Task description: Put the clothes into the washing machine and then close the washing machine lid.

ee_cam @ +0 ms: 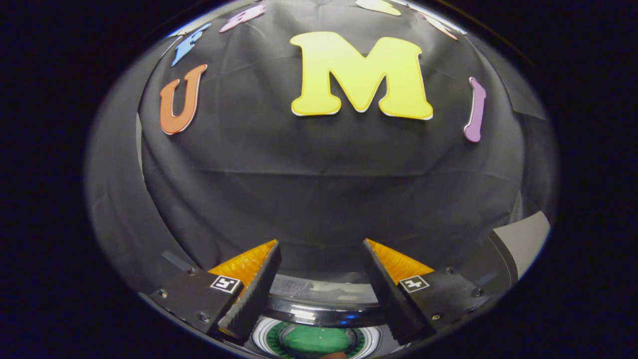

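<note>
The gripper (321,279) hangs with its fingers spread wide and empty above the washing machine (324,311), where something green, likely the clothes (314,340), lies in the drum near the fingers, so only closing the lid seems left

Creased black cloth wall (319,189), perhaps a pale panel (523,239) beside it
</note>
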Demonstrator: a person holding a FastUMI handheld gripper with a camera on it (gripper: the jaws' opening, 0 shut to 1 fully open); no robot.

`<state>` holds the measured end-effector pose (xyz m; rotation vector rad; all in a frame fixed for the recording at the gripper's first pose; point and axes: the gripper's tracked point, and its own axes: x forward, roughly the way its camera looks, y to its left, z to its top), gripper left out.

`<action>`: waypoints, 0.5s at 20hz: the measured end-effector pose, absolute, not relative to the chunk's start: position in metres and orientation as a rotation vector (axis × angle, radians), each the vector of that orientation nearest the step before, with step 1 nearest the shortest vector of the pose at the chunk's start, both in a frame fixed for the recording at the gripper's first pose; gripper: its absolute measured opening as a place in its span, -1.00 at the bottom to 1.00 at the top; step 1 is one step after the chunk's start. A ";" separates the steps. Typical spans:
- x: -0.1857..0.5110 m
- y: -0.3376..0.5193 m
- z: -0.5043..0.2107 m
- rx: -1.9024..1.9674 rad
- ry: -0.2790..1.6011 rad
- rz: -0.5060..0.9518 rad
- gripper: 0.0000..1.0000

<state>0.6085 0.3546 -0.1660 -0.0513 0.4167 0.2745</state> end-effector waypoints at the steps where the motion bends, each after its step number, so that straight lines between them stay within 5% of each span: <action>1: 0.608 0.355 -0.166 -0.052 0.417 0.275 1.00; 10: 0.601 0.353 -0.173 -0.050 0.493 0.271 1.00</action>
